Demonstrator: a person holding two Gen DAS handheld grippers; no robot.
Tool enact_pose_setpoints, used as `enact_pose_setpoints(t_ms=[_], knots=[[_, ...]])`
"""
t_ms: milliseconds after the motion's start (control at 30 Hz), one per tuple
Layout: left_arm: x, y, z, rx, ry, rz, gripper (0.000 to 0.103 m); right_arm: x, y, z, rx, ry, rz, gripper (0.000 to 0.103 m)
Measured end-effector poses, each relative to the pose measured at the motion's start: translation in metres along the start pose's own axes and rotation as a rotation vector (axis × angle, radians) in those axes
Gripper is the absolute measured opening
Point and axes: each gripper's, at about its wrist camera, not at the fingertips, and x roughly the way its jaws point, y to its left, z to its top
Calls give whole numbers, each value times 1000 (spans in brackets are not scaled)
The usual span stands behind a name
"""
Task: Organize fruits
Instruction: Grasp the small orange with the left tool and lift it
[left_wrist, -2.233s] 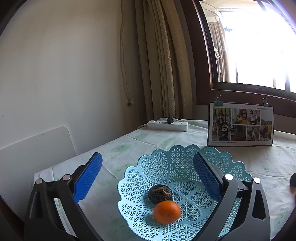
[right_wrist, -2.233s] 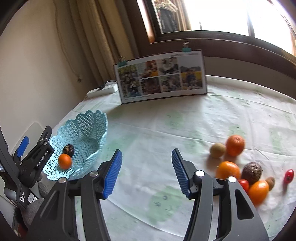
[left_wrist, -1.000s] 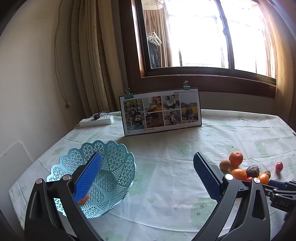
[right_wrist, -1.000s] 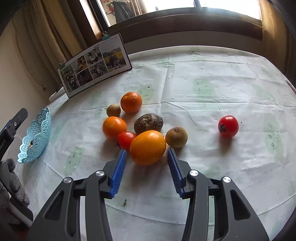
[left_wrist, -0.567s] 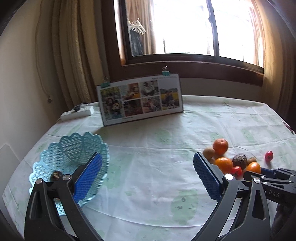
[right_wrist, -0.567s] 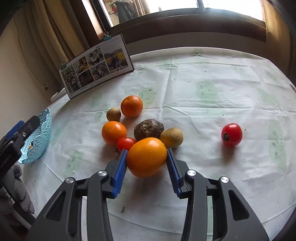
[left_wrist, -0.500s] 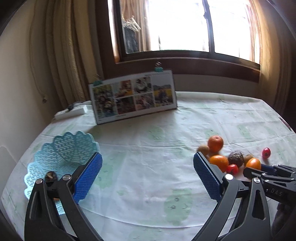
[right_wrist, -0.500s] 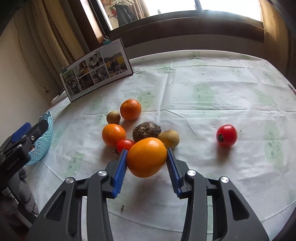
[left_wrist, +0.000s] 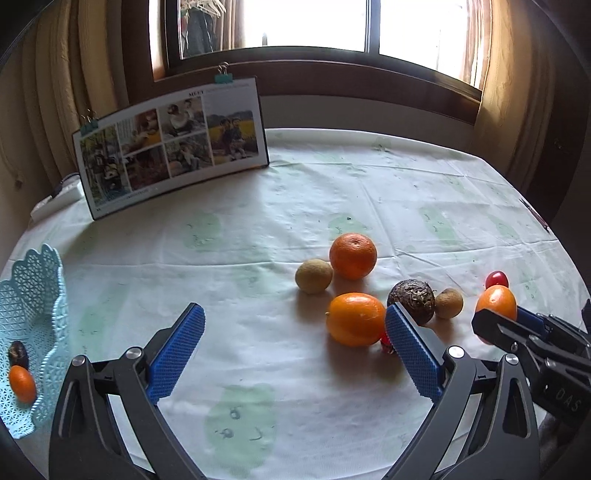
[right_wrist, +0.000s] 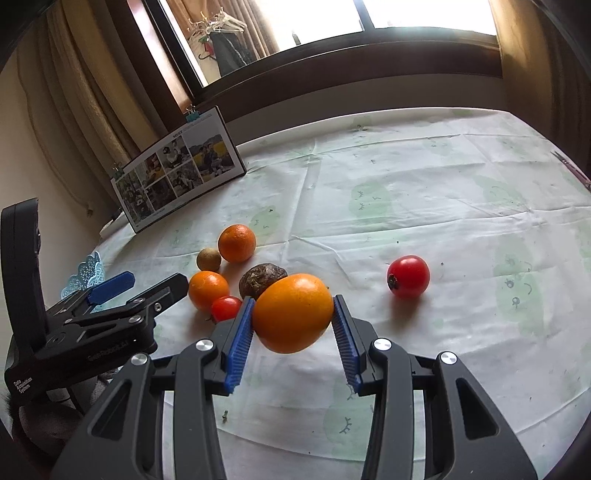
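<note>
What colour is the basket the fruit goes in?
Light blue, with a lattice pattern; the basket shows best in the left wrist view.

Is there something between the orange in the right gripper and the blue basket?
Yes: the left gripper hangs in front of the basket, on the way from the held orange. Low down, other fruits lie leftward too.

Daylight enters through the window (left_wrist: 314, 26), which is overexposed to white. The desk (left_wrist: 369, 192) is evenly lit; fruit cast soft shadows toward each claw. Both views are sharp at centre. Fisheye distortion curves the desk edge, and dark vignetting fills the corners.
</note>
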Motion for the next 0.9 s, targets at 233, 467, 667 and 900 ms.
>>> enact_pose_setpoints(t_ms=[233, 467, 667, 900], knots=[[20, -8, 5, -17, 65, -73, 78, -3, 1, -1, -2, -5, 1, 43], [31, -4, 0, -90, 121, -228, 47, -3, 2, -1, -1, -7, 2, 43], [24, -5, -3, -84, 100, -185, 43, -5, 2, -1, 2, -20, 1, 43], [-5, 7, -2, -69, -9, -53, 43, -6, 2, 0, 5, -27, -1, 43]])
